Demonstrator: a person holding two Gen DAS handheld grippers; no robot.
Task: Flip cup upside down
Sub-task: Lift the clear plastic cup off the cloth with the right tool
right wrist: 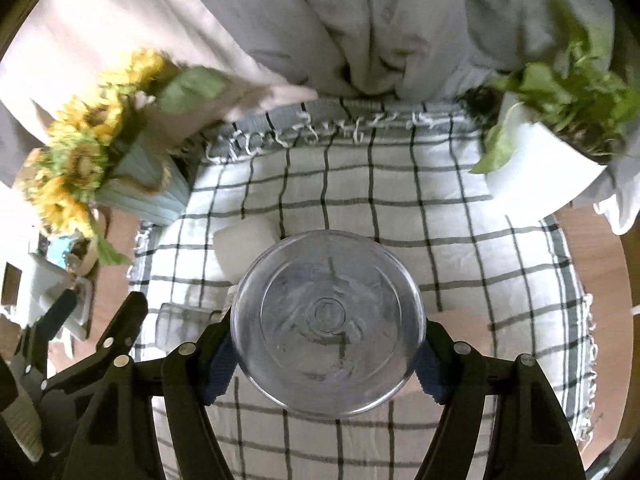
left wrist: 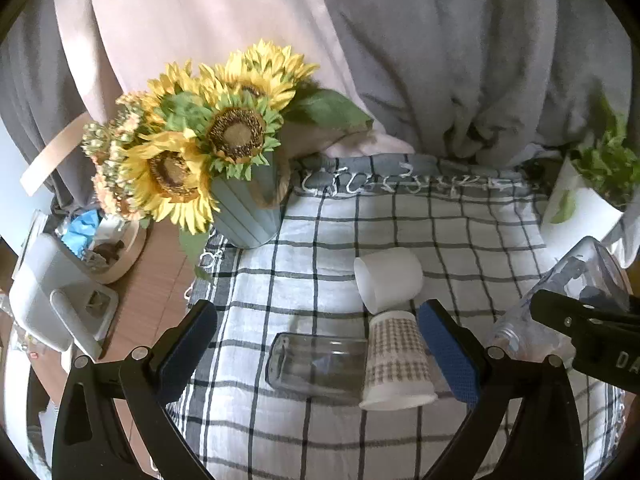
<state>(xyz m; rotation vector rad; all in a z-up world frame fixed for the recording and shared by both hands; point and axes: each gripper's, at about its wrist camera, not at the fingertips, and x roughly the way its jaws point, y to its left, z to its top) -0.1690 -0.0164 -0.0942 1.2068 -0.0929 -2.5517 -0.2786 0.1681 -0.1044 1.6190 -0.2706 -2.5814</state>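
Right tool (right wrist: 326,364) clamps the clear cup (right wrist: 327,322), lifted above the checked cloth (right wrist: 460,240).
Mid-flip, I judge: next, roll the wrist, set it rim-down. Left tool (left wrist: 316,354) gapes wide, empty.

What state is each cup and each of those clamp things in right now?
Clear cup: held off the cloth, gripped at its sides.
Right gripper: shut on the clear cup.
Left gripper: open, holding nothing.
Patterned paper cup: upside down on the cloth.
White cup: lying on its side.
Clear glass: lying on its side.
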